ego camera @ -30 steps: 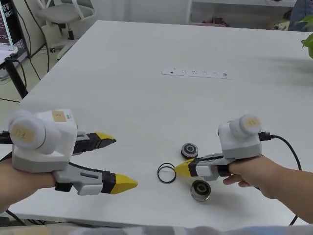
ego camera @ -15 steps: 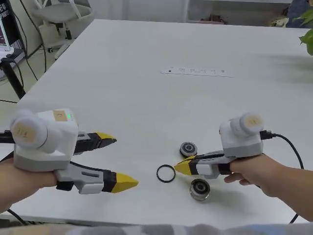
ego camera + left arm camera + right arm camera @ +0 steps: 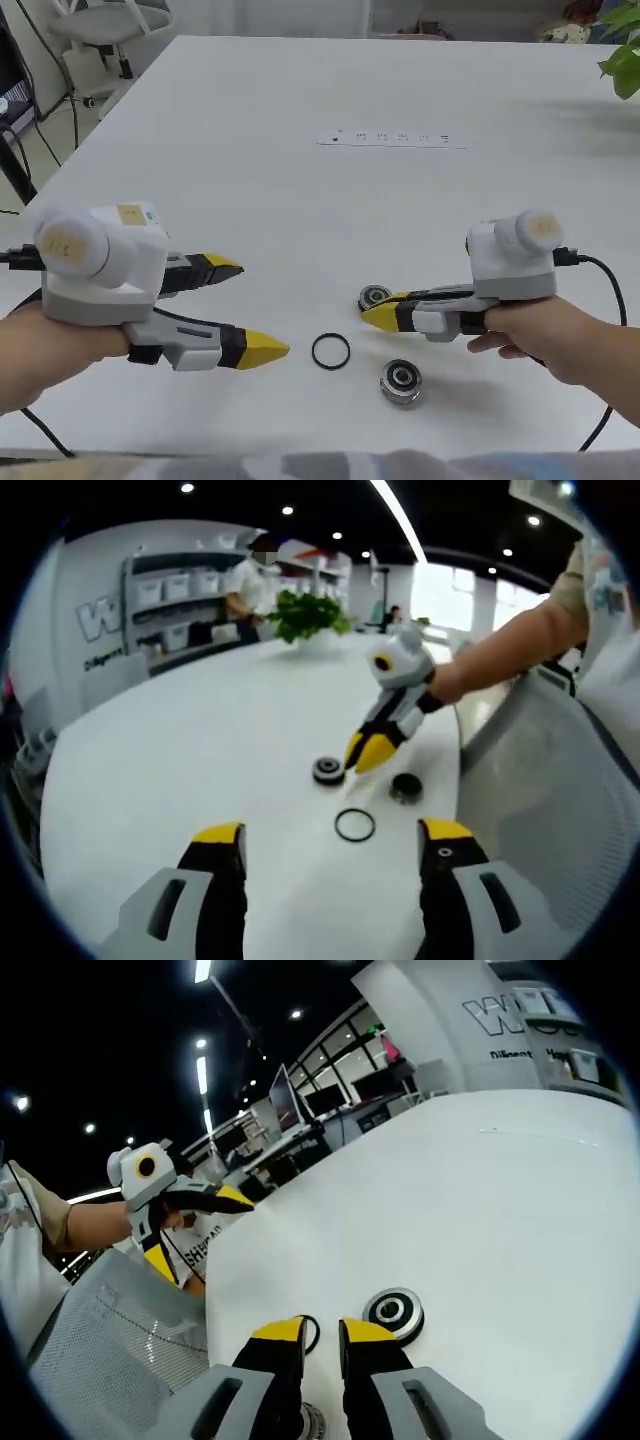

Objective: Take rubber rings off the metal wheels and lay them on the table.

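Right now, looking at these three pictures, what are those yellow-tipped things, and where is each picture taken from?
A person holds two hand tools, no robot. One picture comes from a headset camera; the round ones from cameras riding on each tool. The left gripper has its fingers wide open; the right gripper is nearly closed. Both are empty. On the white table lie a loose black rubber ring, a near metal wheel, a far metal wheel and a power strip.

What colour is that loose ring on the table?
Black. The rubber ring shows best in the head view.
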Tool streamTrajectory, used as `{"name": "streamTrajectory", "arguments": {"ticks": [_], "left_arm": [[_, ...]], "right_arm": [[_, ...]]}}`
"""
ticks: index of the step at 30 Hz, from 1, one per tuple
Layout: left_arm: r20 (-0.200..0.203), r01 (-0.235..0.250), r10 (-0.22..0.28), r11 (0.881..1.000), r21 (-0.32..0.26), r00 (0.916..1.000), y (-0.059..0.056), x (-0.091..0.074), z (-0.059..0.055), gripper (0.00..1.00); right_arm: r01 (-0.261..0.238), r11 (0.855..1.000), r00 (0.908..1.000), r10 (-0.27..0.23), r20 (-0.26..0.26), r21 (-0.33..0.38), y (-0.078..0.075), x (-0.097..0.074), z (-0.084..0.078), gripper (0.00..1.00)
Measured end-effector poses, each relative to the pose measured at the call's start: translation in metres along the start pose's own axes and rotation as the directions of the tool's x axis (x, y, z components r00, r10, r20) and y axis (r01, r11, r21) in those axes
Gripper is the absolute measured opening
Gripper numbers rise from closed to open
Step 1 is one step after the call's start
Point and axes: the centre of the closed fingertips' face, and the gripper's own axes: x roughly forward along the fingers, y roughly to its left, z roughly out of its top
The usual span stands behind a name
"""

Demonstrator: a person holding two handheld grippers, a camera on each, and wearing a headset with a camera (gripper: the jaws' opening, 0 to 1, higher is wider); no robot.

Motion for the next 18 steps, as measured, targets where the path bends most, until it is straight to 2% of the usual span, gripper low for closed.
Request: {"name": "streamTrajectory", "arguments": {"ticks": [7, 13, 18], "left_arm": [[0.010, 0.008, -0.008, 1.000, -0.015, 0.9999, 0.007, 0.013, 0.008, 0.69], [0.001, 0.022, -0.022, 1.000, 0.000, 0.9997, 0.012, 0.025, 0.014, 0.68], [-0.013, 0.035, -0.034, 0.999, 0.012, 0.9993, 0.013, 0.037, 0.014, 0.67]], "right_arm": [[0.035, 0.999, 0.9991, -0.034, 0.024, -0.009, -0.009, -0.011, 0.004, 0.16], [0.075, 0.997, 0.9963, -0.074, 0.043, -0.027, -0.017, -0.018, 0.006, 0.22], [0.103, 0.992, 0.9943, -0.100, 0.036, -0.073, -0.022, -0.019, 0.005, 0.26]]}}
